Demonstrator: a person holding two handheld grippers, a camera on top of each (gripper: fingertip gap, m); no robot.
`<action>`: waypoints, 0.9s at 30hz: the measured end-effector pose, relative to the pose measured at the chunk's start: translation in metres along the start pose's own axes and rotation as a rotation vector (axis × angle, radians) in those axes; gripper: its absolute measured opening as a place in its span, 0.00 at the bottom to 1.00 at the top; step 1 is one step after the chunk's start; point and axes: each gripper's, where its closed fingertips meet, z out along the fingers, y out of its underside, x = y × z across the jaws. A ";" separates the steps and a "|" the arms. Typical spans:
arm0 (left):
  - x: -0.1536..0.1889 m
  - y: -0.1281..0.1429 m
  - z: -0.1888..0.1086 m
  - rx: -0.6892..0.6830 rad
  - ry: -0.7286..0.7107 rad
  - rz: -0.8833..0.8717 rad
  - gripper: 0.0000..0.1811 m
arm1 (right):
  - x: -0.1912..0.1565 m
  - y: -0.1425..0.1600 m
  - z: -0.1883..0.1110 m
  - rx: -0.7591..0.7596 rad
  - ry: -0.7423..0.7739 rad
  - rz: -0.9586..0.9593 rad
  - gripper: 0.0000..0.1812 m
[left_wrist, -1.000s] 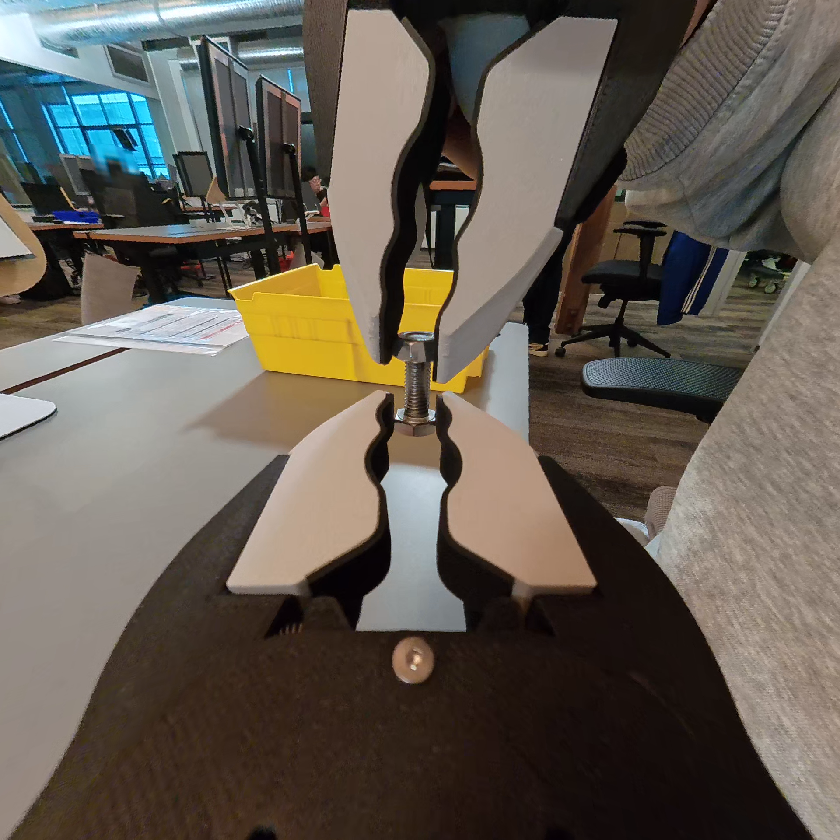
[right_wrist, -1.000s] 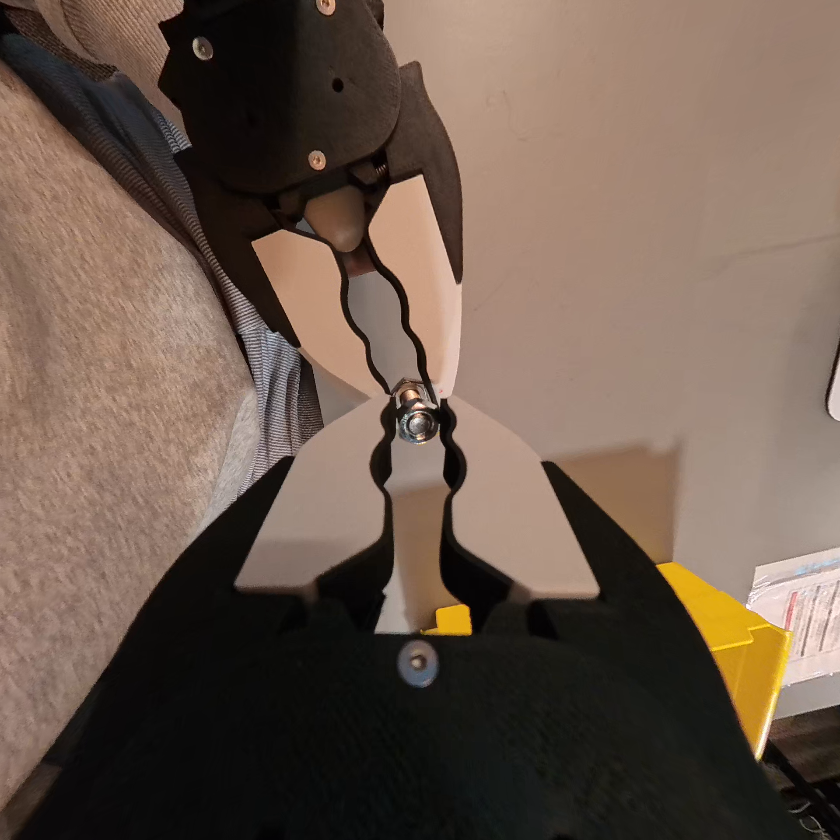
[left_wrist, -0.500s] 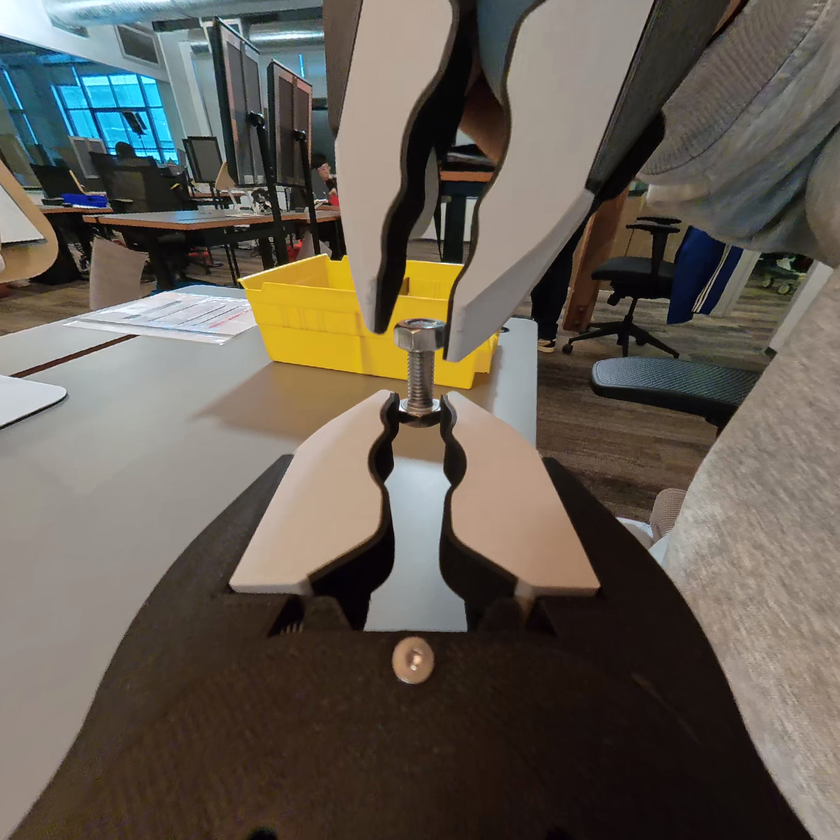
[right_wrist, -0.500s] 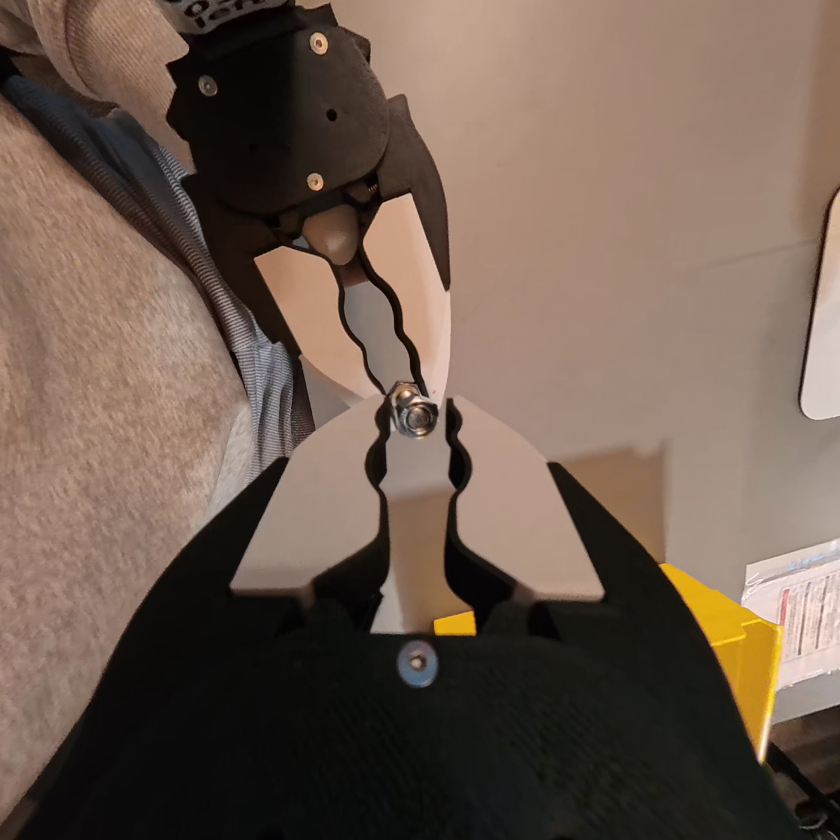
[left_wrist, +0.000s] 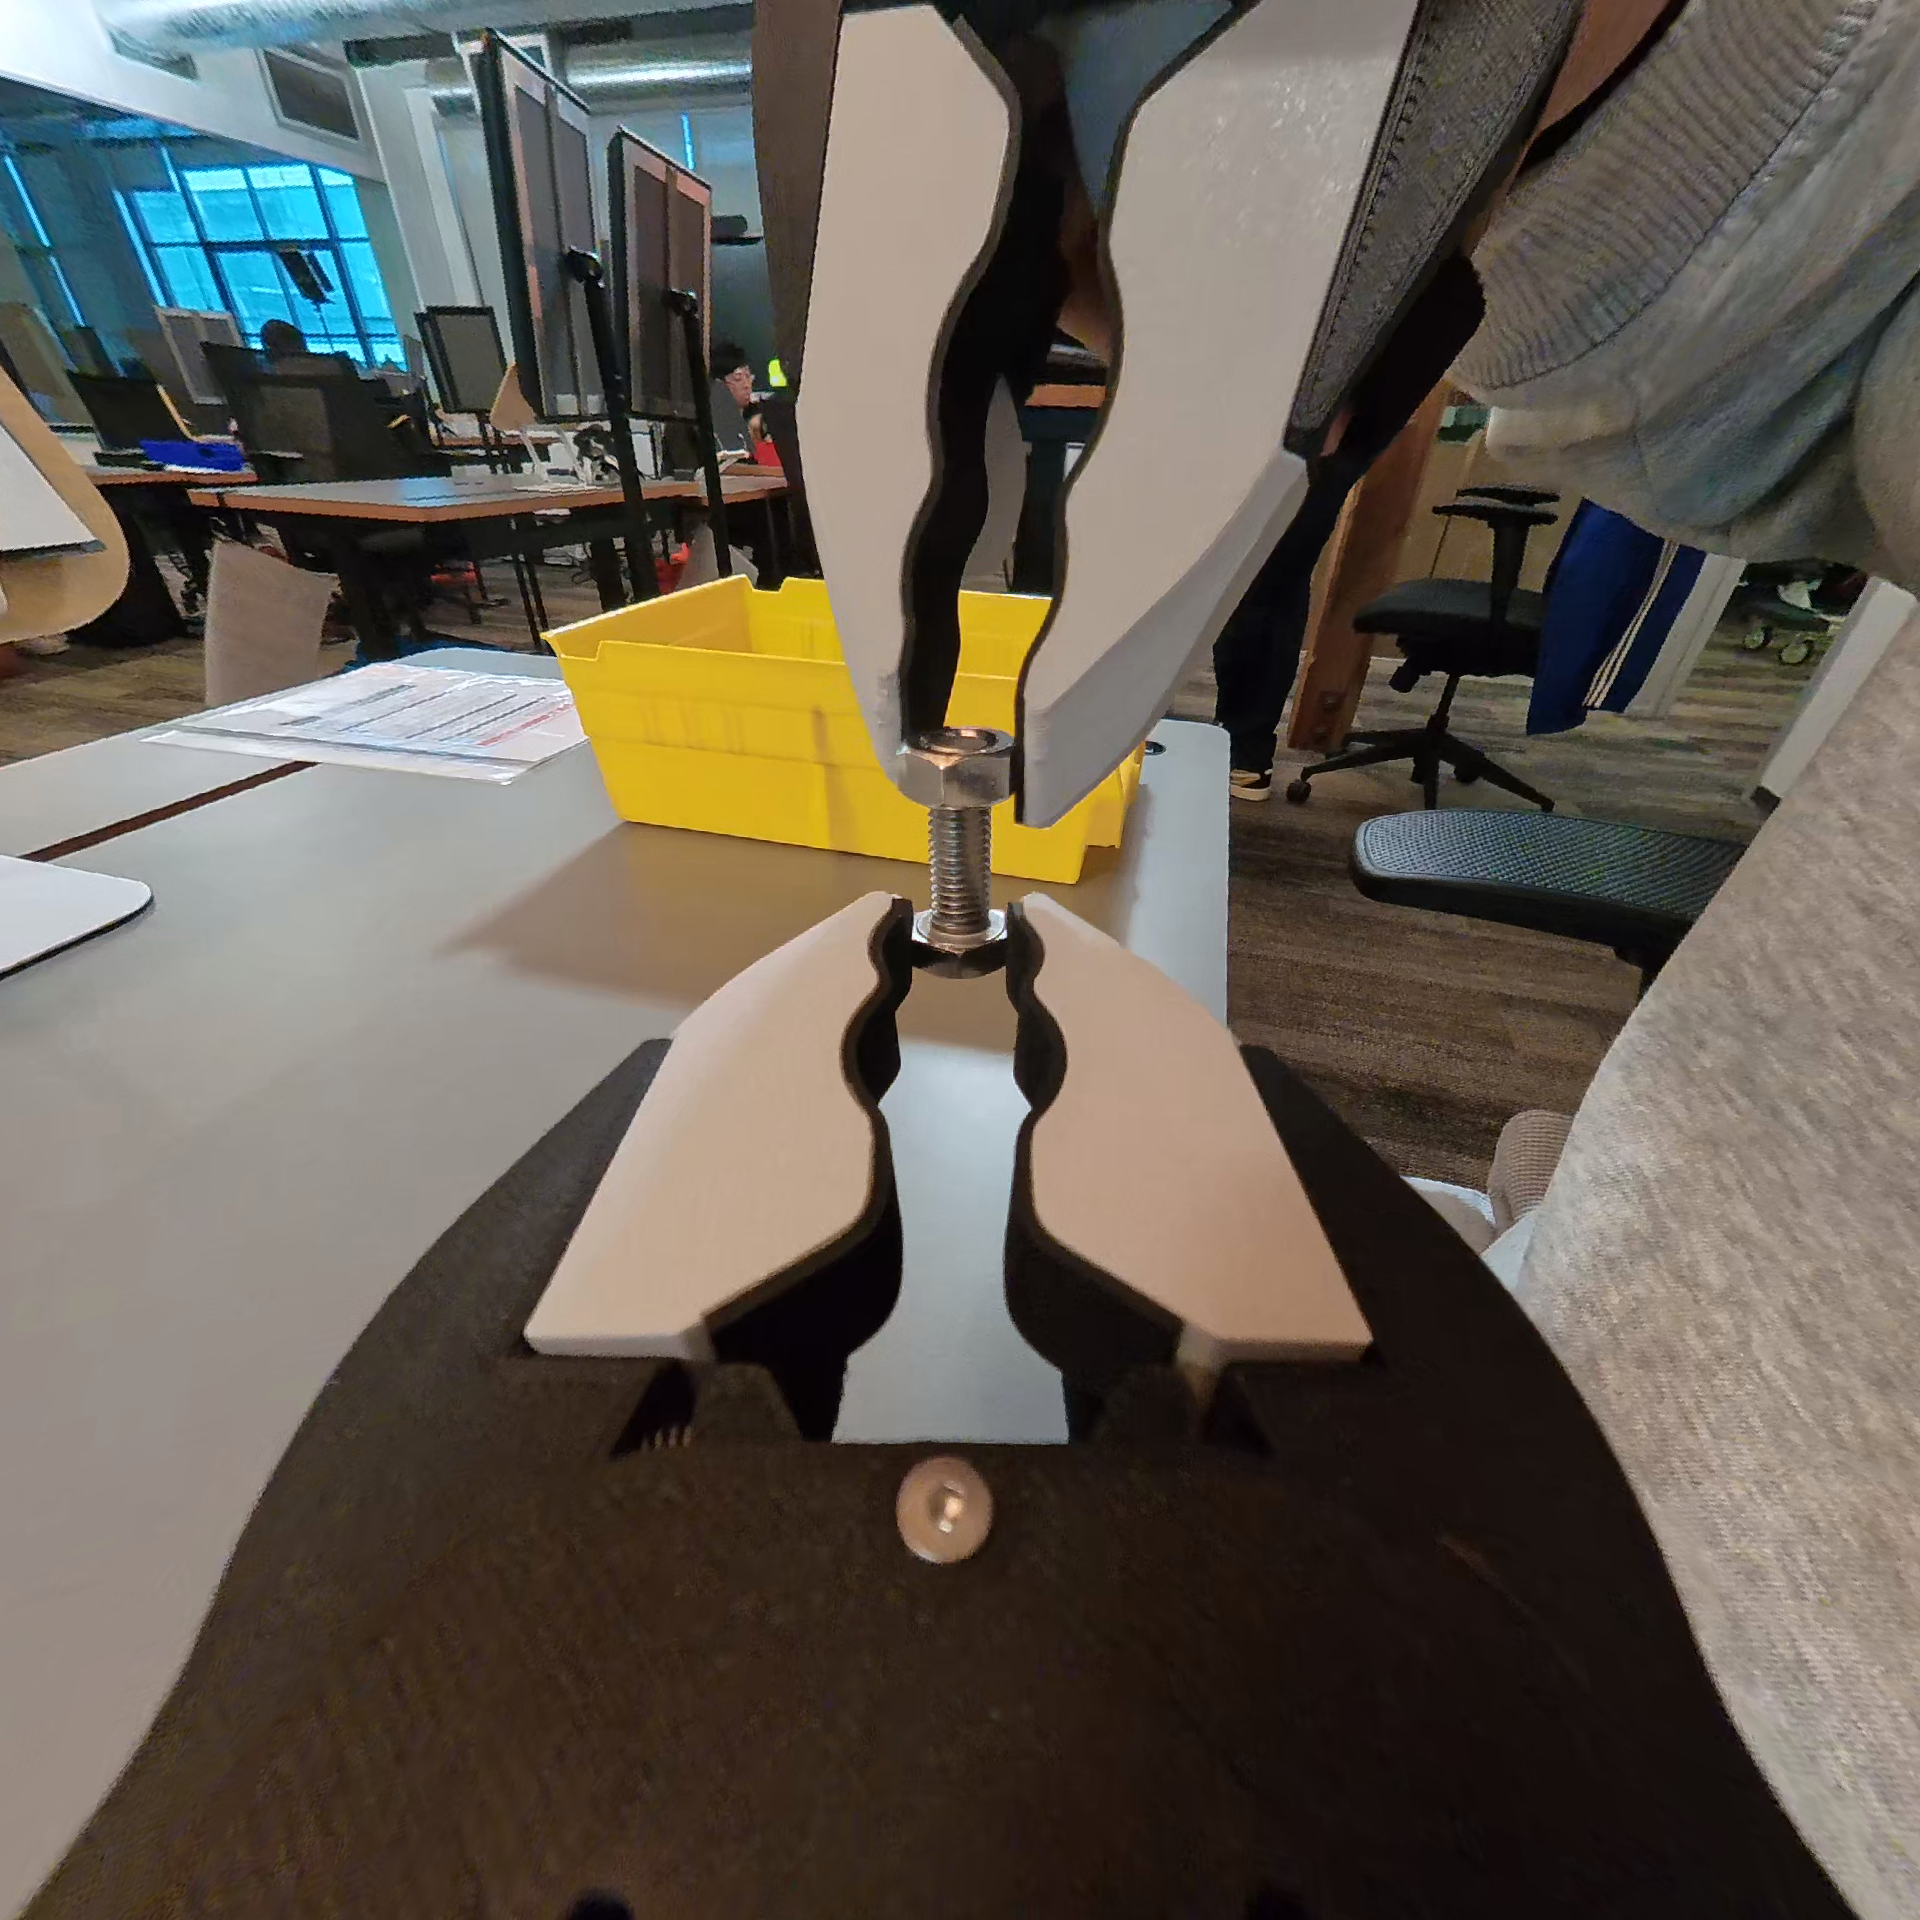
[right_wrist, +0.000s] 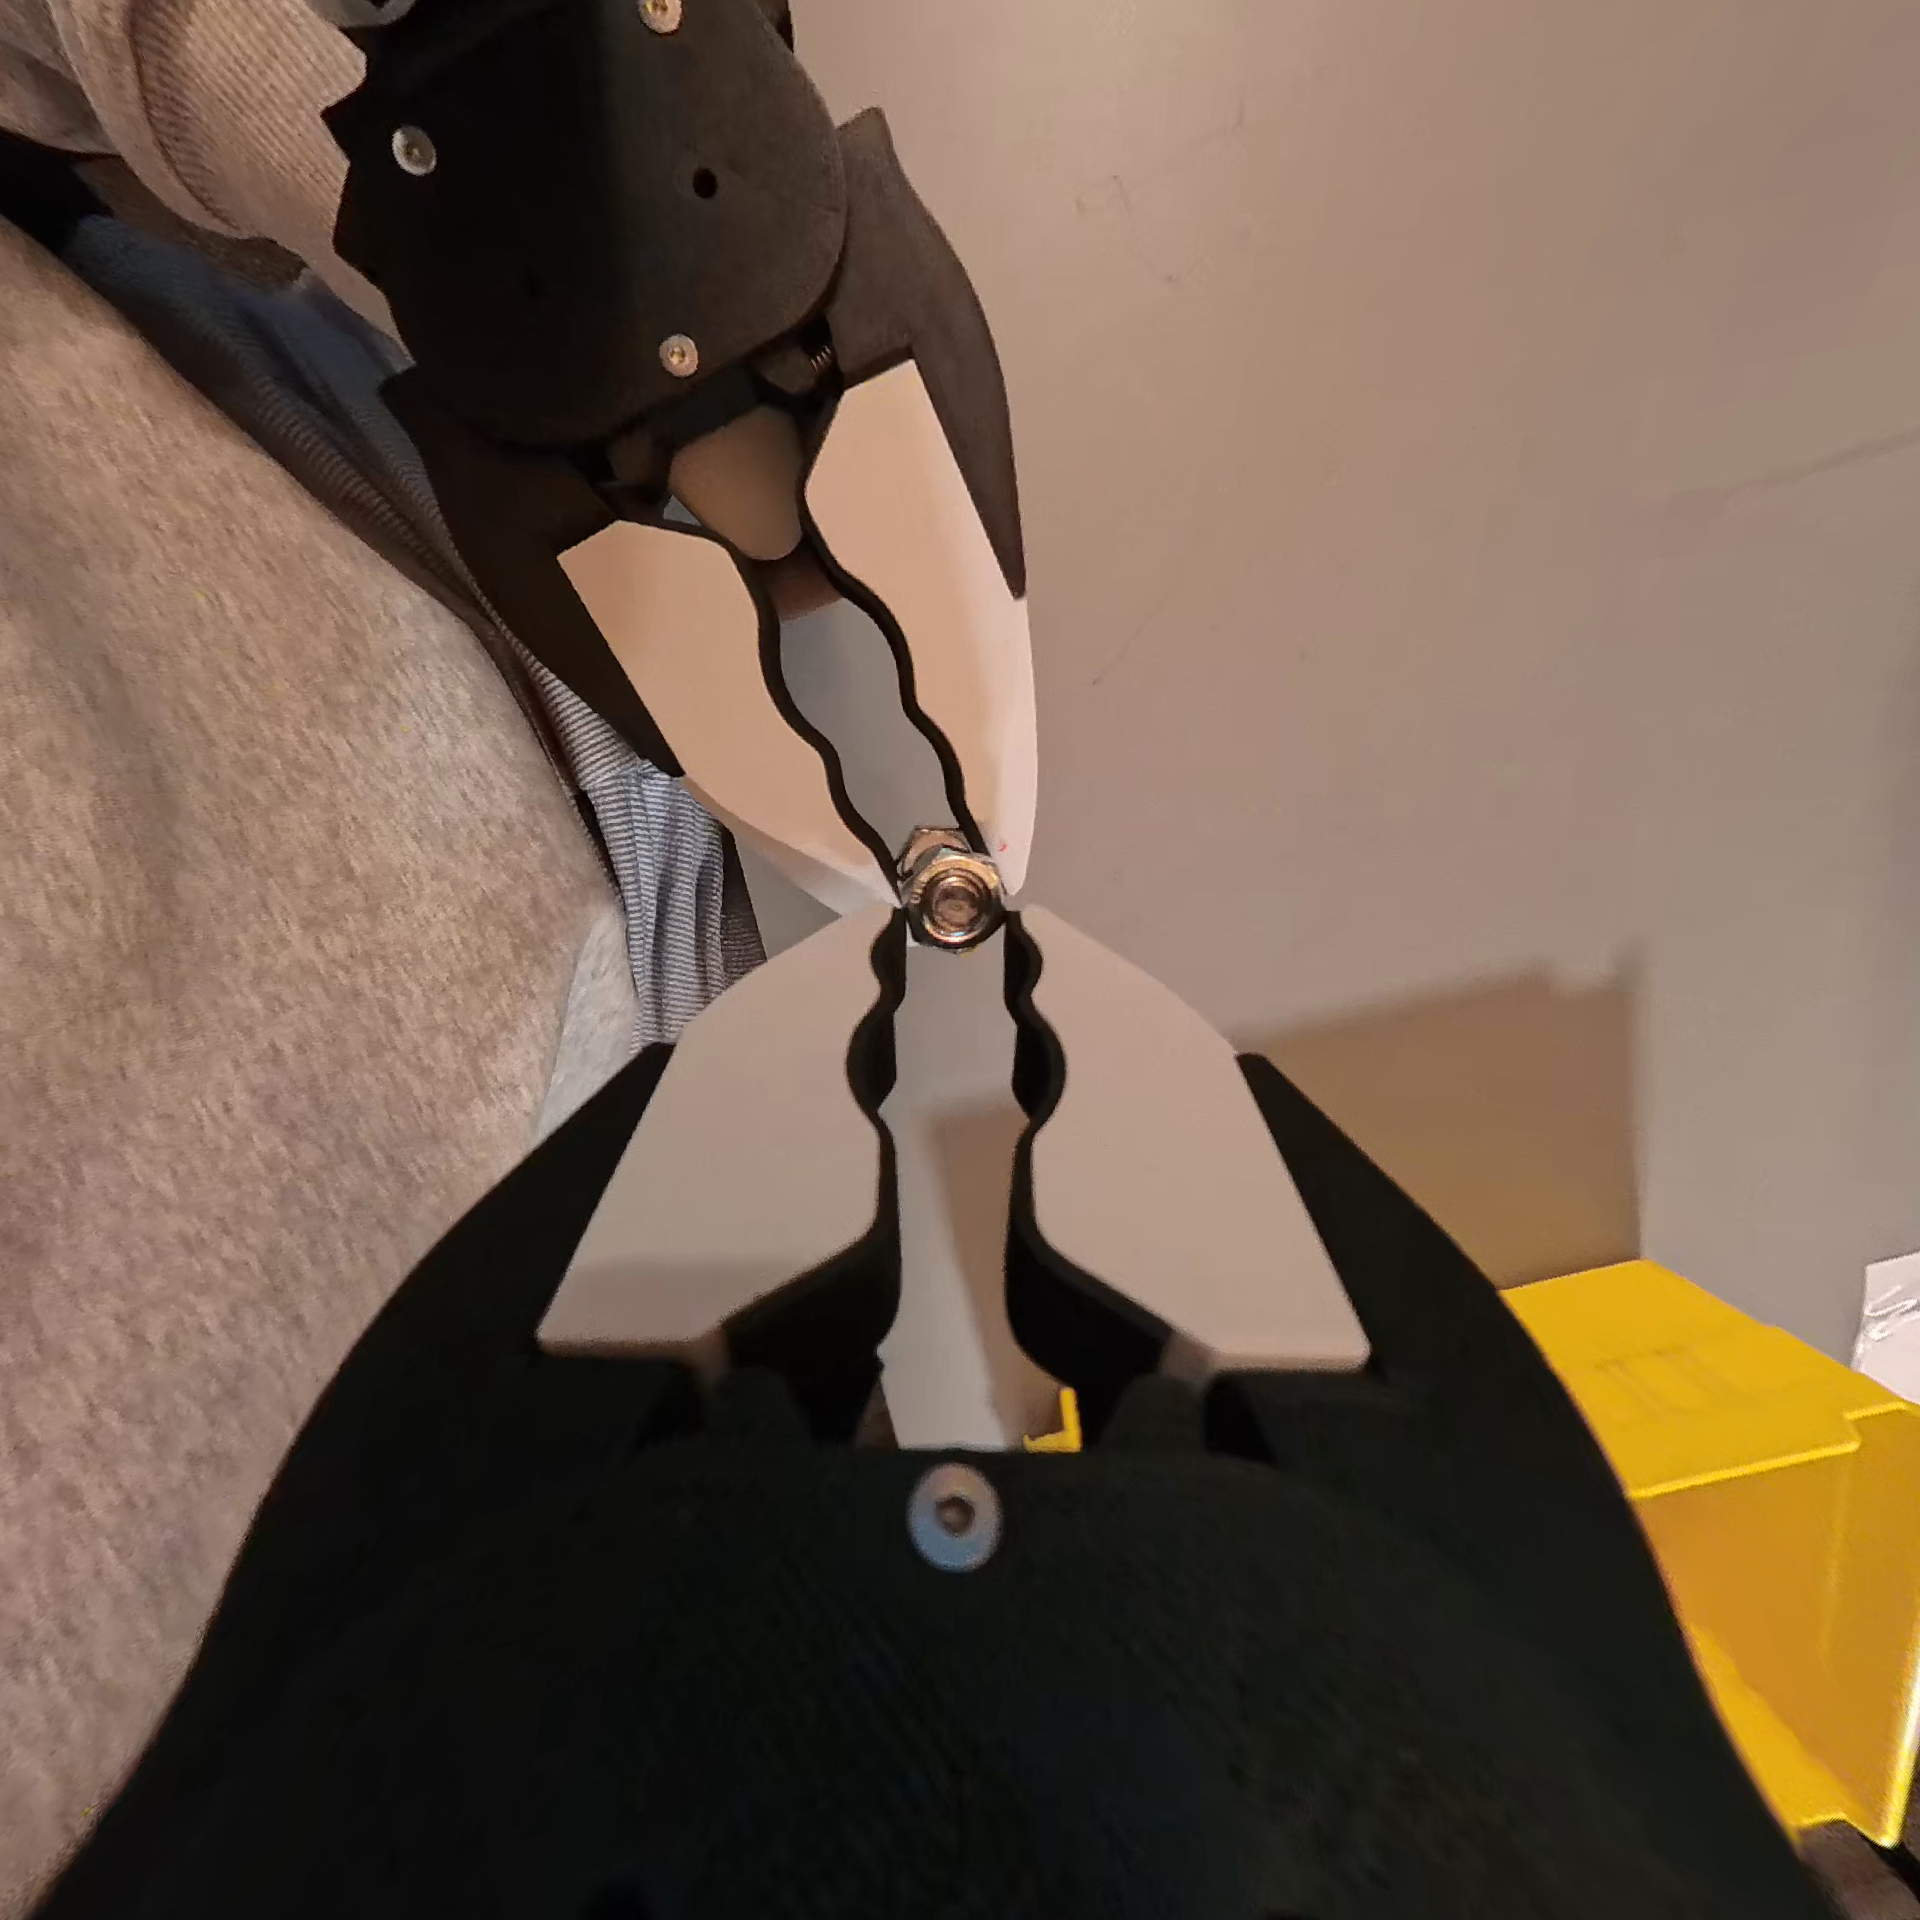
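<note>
A steel bolt (left_wrist: 954, 862) stands upright above the grey table (left_wrist: 312, 987). My left gripper (left_wrist: 956, 935) is shut on its lower hex end. My right gripper (left_wrist: 961, 769) comes down from above, and its fingertips close on the hex nut (left_wrist: 956, 764) at the bolt's top. In the right wrist view I look down the bolt's axis. There the nut (right_wrist: 951, 904) sits between my right gripper's tips (right_wrist: 951, 925), and the left gripper (right_wrist: 940, 873) meets it from the far side. The bolt's shaft is hidden in that view.
A yellow bin (left_wrist: 727, 727) stands on the table behind the bolt and also shows in the right wrist view (right_wrist: 1714, 1455). A sheet of paper (left_wrist: 384, 717) lies to its left. A grey-sleeved arm (left_wrist: 1714, 1247) and an office chair (left_wrist: 1538, 862) are on the right.
Half a second ago the right gripper's tips stood apart around the bolt's top. Now they close on it, and the gripper has turned about the bolt's axis. The left gripper keeps its hold.
</note>
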 end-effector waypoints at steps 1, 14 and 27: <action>0.000 0.000 0.000 0.001 0.001 0.001 0.10 | 0.000 0.000 0.000 -0.002 -0.002 -0.009 0.10; 0.004 0.002 0.001 -0.007 0.020 0.004 0.10 | -0.008 -0.010 0.000 0.044 -0.036 -0.067 0.13; -0.006 -0.001 -0.002 0.017 -0.028 -0.022 0.10 | -0.019 -0.006 -0.005 0.007 -0.057 -0.087 0.06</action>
